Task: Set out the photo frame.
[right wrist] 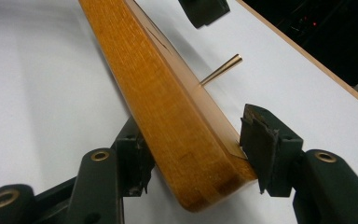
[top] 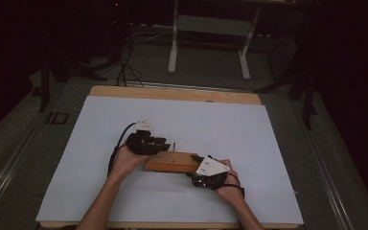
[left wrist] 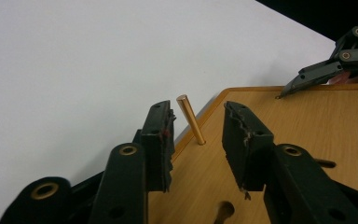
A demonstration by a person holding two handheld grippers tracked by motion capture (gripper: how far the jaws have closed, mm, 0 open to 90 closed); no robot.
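Note:
A flat wooden block (top: 168, 162) lies on the white board, and a thin brass pin (top: 174, 146) stands up from it near its far edge. My left gripper (top: 164, 144) hovers over the block's left part, open. In the left gripper view the pin (left wrist: 190, 119) stands just beyond the gap between the fingers of the left gripper (left wrist: 198, 135), touching neither. My right gripper (top: 195, 166) is at the block's right end. In the right gripper view the right gripper (right wrist: 196, 158) is shut across the block (right wrist: 168, 102), one jaw under it and one on top.
The white board (top: 230, 129) covers most of the wooden table (top: 172, 92), with bare room all round the block. Dark floor, cables and a white metal frame (top: 211, 24) lie beyond the far edge. Slots are cut in the block's top face (left wrist: 223, 212).

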